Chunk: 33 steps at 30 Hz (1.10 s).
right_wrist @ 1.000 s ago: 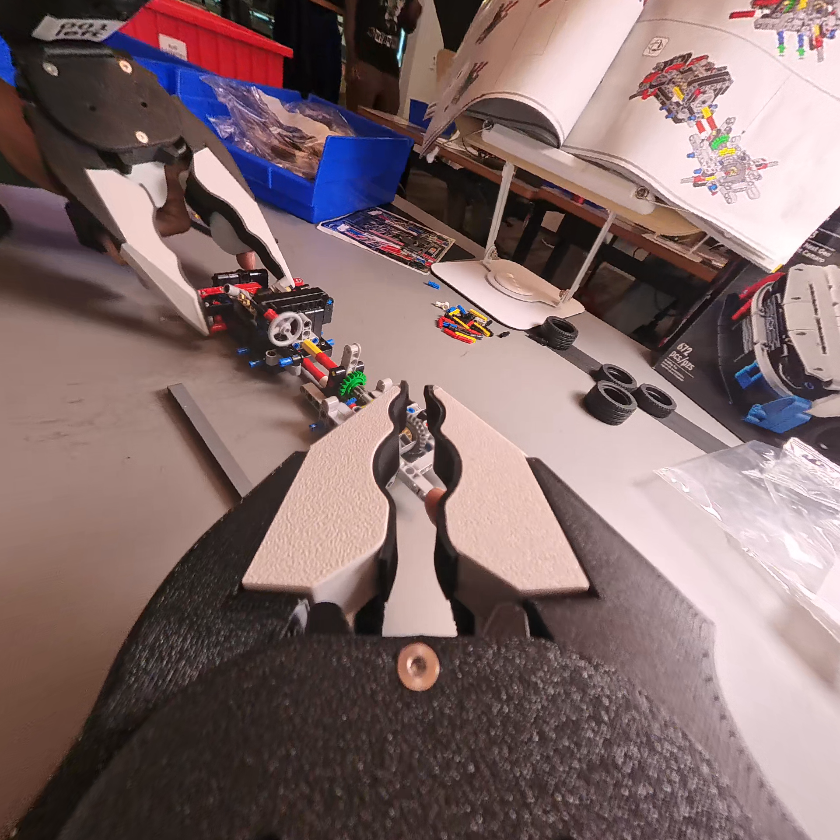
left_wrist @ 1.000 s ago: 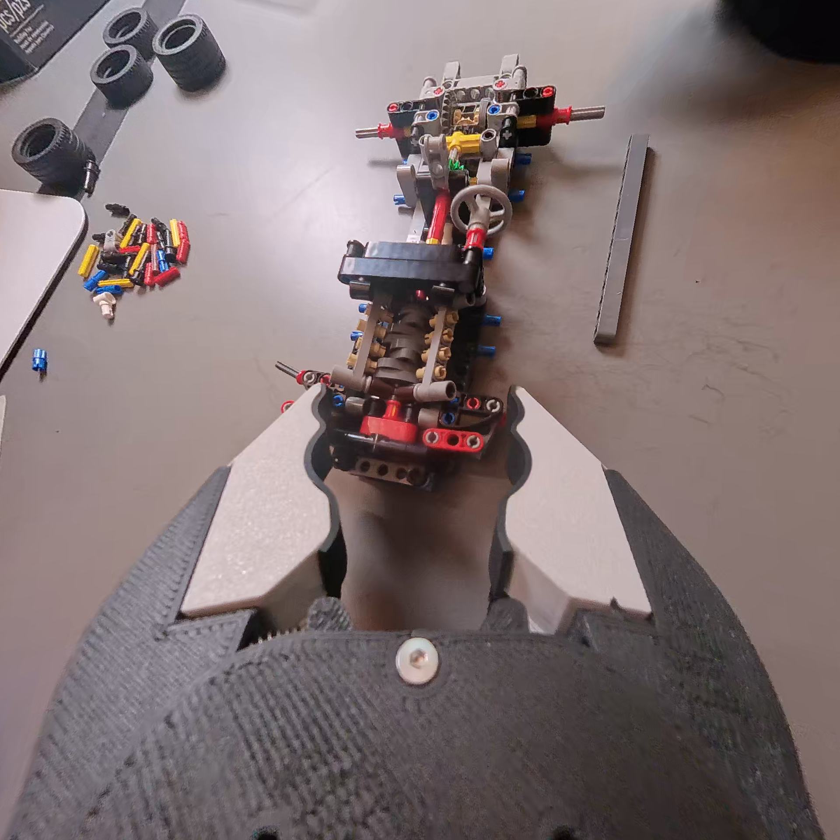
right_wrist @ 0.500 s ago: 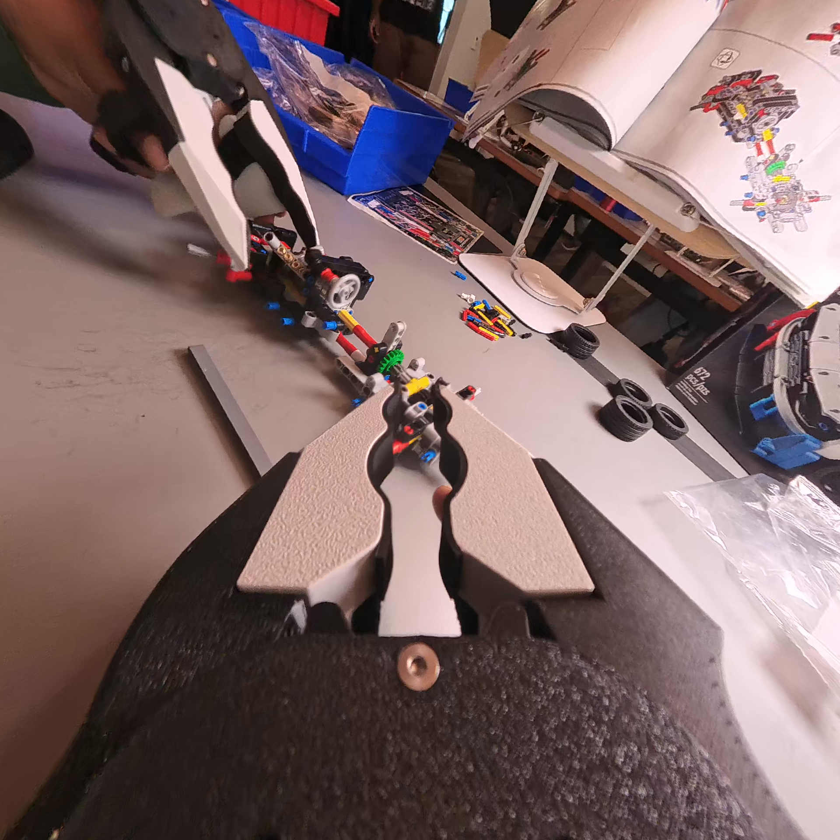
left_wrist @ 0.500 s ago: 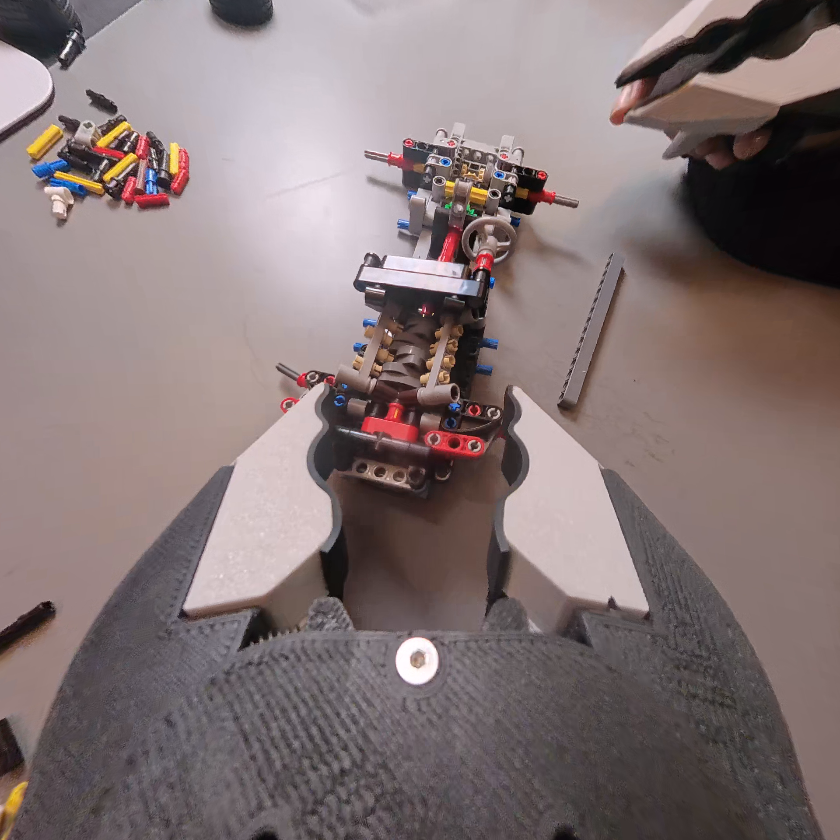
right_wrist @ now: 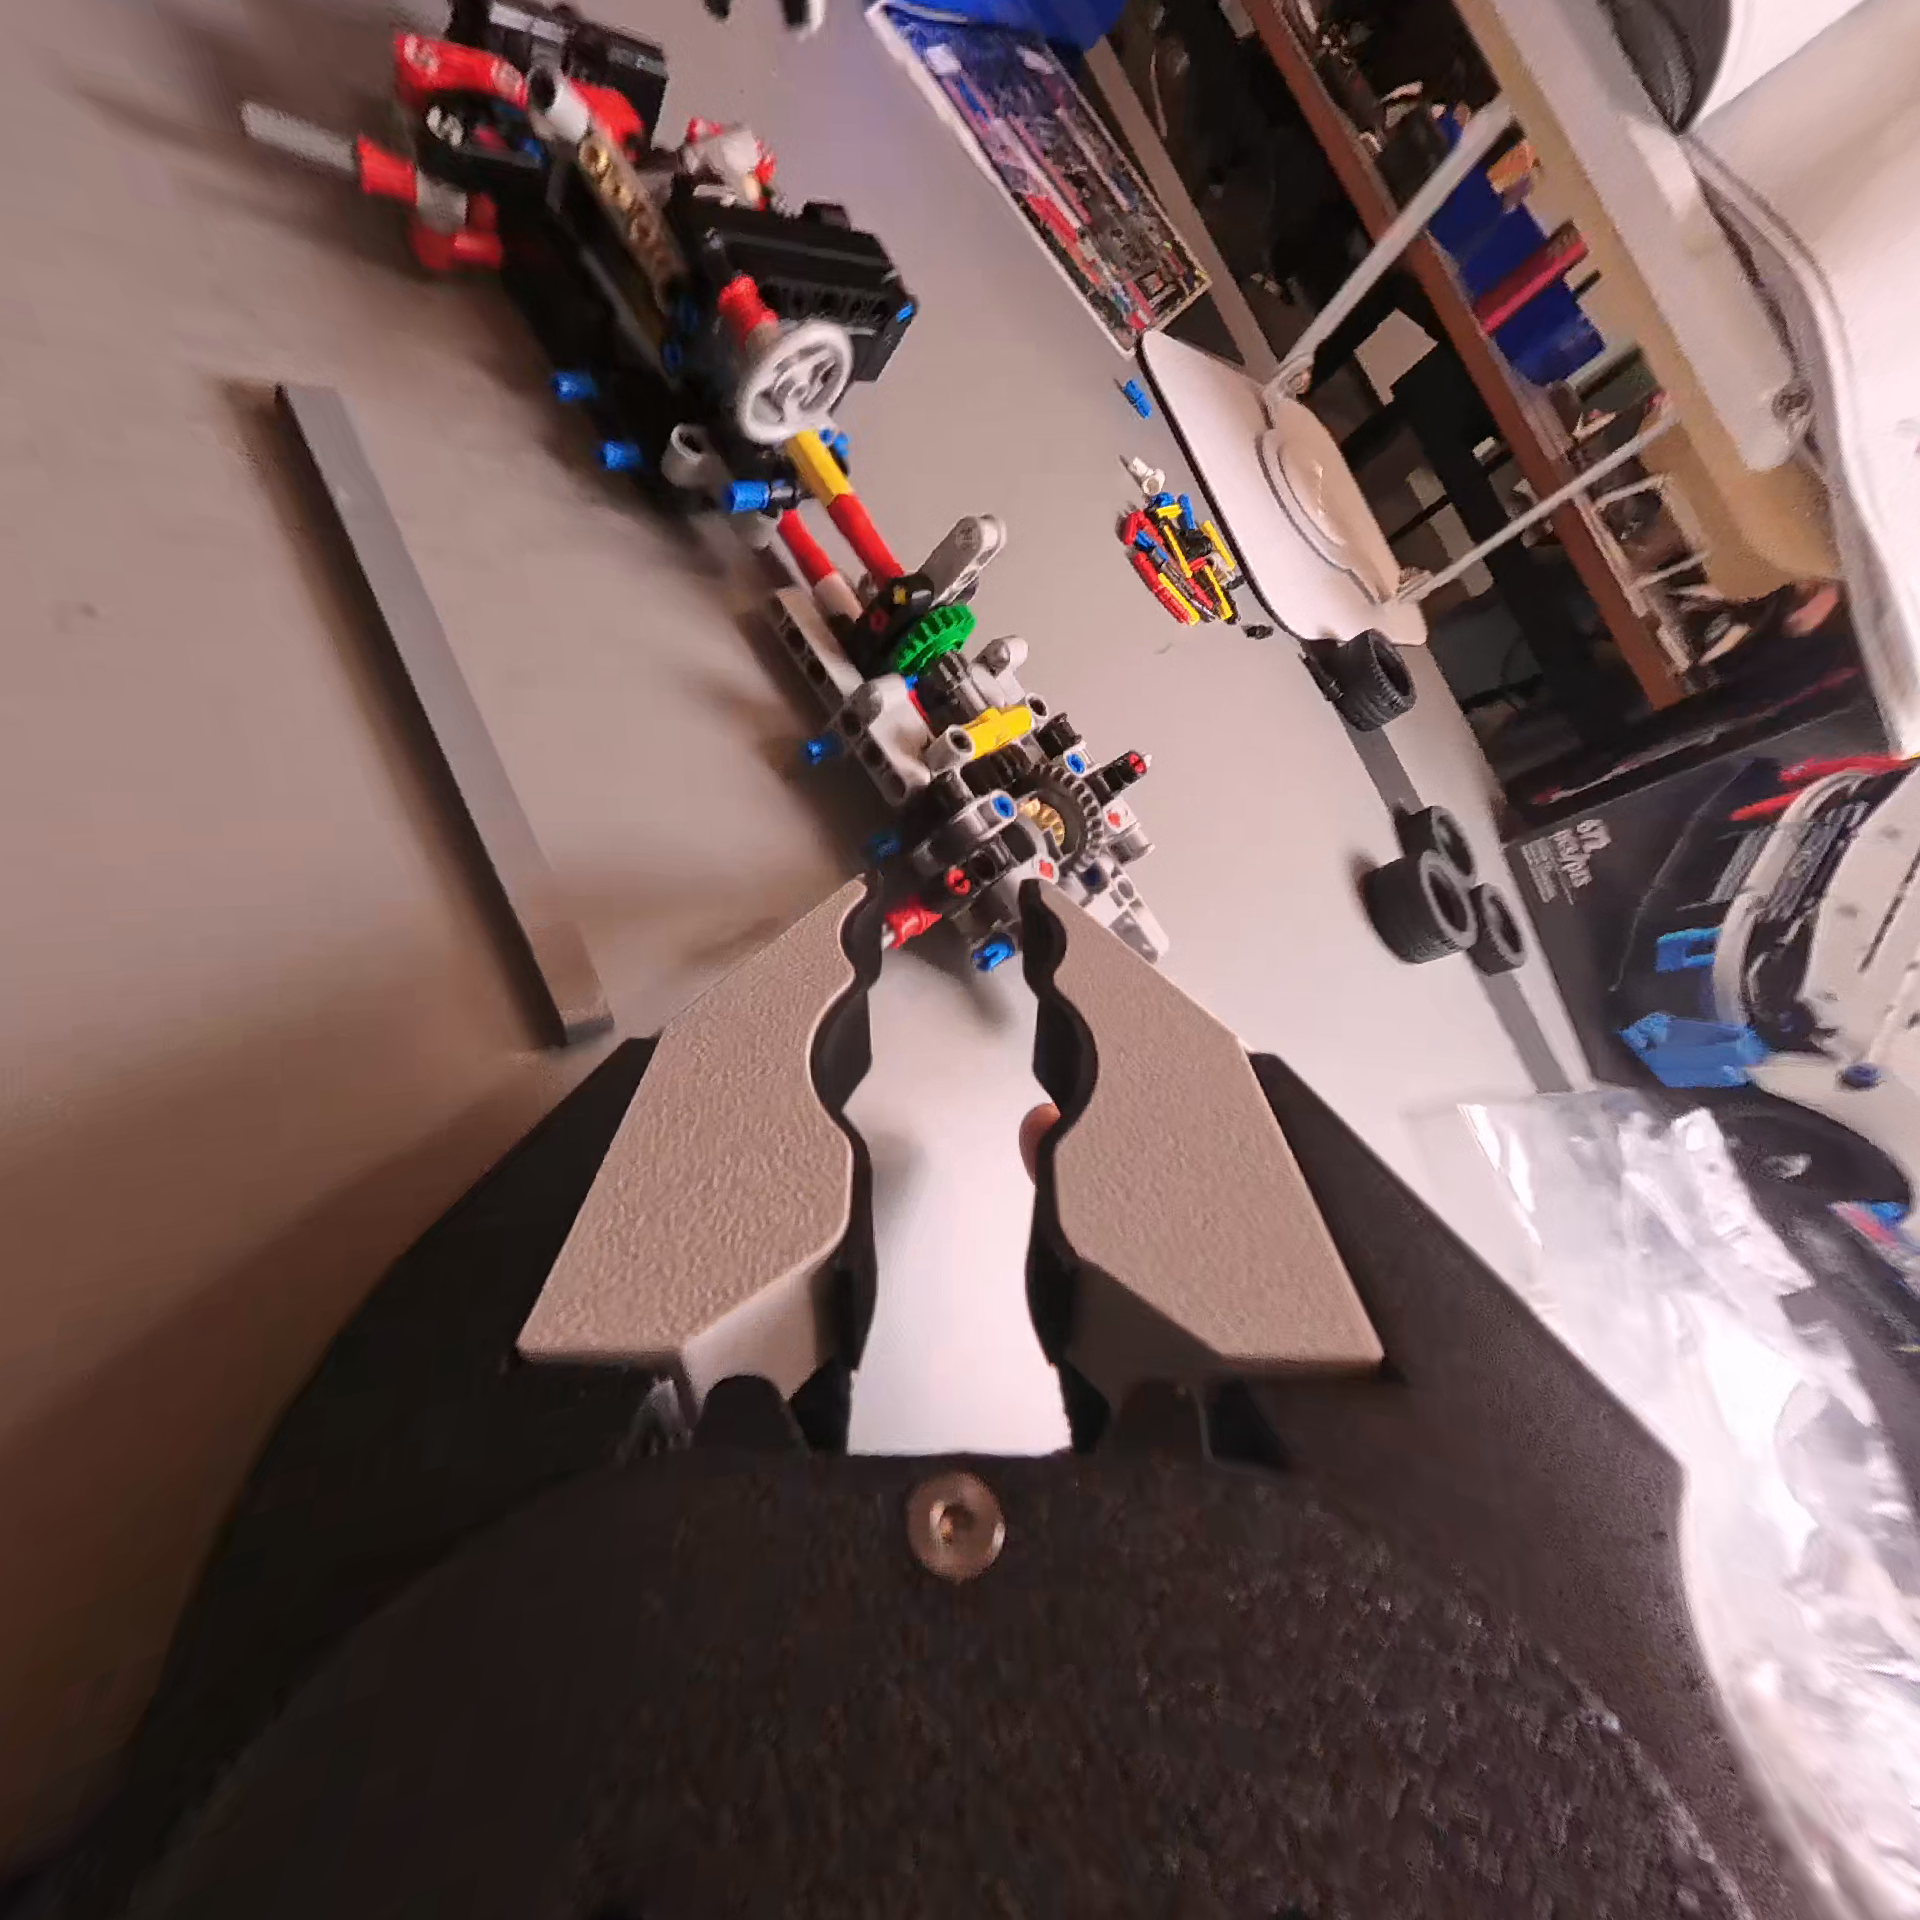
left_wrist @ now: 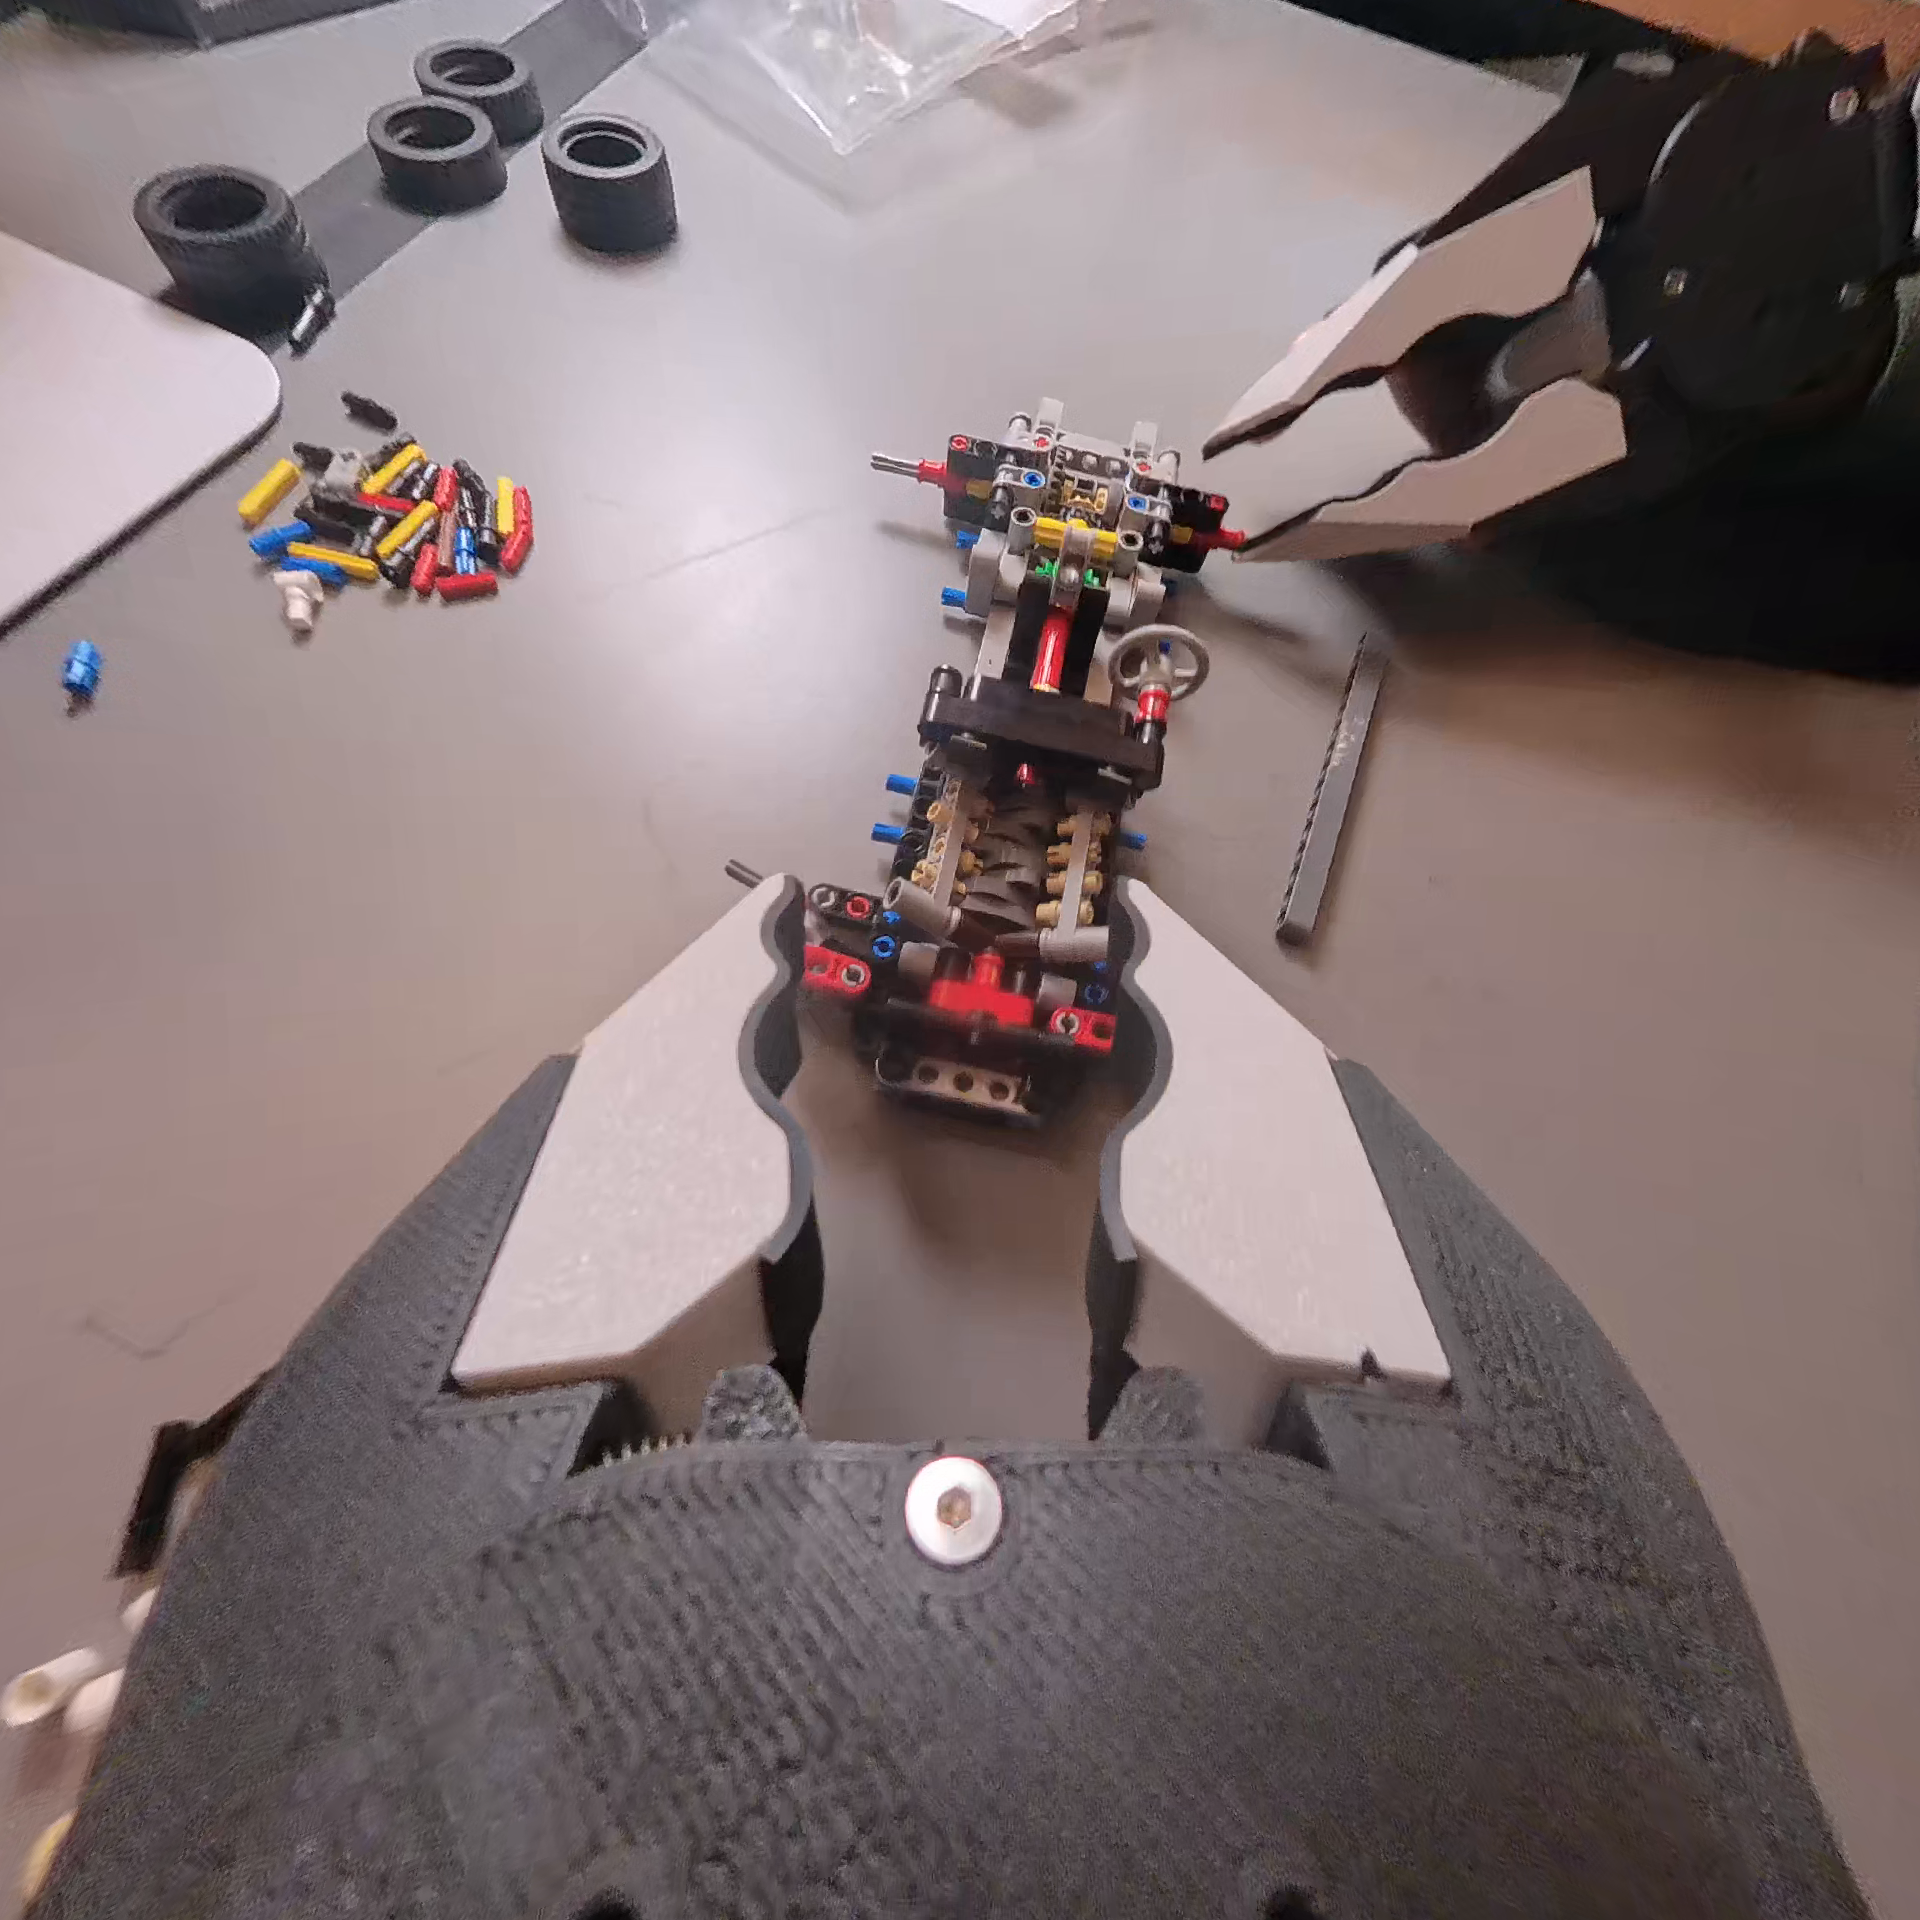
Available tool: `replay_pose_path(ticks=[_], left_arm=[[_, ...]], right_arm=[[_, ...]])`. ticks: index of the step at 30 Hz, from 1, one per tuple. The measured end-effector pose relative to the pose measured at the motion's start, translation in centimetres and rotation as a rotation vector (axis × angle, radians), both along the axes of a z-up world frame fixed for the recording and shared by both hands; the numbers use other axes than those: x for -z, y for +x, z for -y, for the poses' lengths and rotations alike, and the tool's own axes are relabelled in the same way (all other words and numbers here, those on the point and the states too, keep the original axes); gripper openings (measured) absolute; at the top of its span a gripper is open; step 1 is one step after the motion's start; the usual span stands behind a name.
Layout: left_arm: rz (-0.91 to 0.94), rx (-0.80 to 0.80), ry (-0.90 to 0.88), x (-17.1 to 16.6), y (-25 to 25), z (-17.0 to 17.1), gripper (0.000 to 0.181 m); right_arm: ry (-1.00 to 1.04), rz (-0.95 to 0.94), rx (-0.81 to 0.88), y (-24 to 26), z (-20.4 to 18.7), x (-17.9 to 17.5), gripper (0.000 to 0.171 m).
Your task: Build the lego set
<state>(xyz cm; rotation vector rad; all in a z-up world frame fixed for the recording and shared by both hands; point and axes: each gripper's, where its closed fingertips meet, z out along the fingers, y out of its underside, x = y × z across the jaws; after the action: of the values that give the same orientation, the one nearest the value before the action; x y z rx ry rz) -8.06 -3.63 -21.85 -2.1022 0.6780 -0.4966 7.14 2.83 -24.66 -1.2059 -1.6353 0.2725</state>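
- The left tongs straddle the near end of the chassis, spread about as wide as it; whether the pads press it I cannot tell. They probably steady it on the bench.
- The right tongs, released and empty, hover at its far axle end, likely lining up a grip.
- A second ago the right tongs were nearly clenched there; half a second ago they were lifted away.
- A grey beam lies beside the right of the left tongs.
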Motion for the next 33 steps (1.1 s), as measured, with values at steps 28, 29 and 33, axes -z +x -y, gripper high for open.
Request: replay_pose_path(ticks=[28,29,33], left_arm=[[-0.341,0.197,0.103,4.7,-0.1,1.7,0.055],[-0.344,0.203,0.110,4.6,-0.1,1.8,0.055],[-0.337,0.235,0.152,4.1,0.0,2.0,0.062]], right_arm=[[0.399,0.132,-0.114,0.2,-0.6,0.5,0.008],[0.388,0.126,-0.112,0.2,-0.6,0.4,0.008],[0.280,0.067,-0.108,0.0,-0.5,-0.7,0.007]])
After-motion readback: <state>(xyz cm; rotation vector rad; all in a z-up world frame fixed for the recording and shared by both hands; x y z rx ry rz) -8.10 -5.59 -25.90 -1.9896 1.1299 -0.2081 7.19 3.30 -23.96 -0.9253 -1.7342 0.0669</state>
